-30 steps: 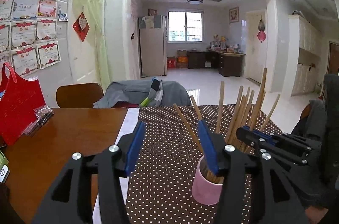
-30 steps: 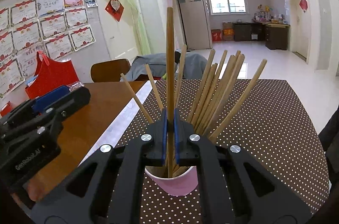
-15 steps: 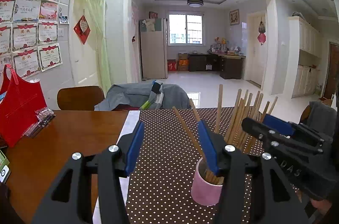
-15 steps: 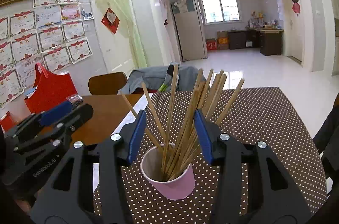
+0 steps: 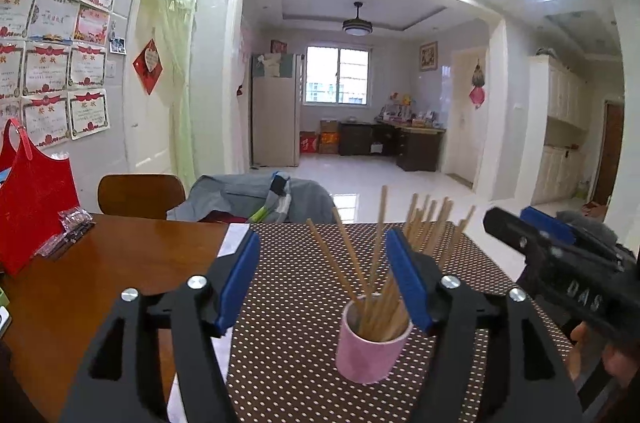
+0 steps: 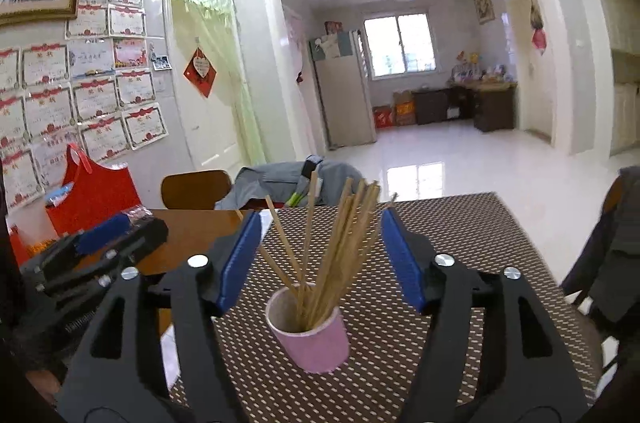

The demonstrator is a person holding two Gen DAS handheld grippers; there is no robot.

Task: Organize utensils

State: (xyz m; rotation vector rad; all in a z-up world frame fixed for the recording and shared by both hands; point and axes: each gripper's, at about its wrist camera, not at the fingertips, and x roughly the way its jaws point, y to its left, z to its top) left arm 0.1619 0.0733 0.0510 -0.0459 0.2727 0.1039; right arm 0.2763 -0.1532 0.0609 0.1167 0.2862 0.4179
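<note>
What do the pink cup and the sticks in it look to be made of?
Pink cup: likely paper, matte, with a thin rolled rim and pale inside; thin plastic is possible. Chopsticks: plain light wood or bamboo, unvarnished, an even tan with no shine.

1. I see a wooden bench (image 5: 100,271) filling the lower left of the left wrist frame.
2. A brown white-dotted mat (image 5: 296,303) covers its right part.
3. On the mat, lower centre, stands a pink cup (image 5: 370,347) holding wooden chopsticks (image 5: 380,247).
4. At far left a red bag (image 5: 34,199) rests on bare wood, a clear packet (image 5: 66,231) just beside it.
</note>
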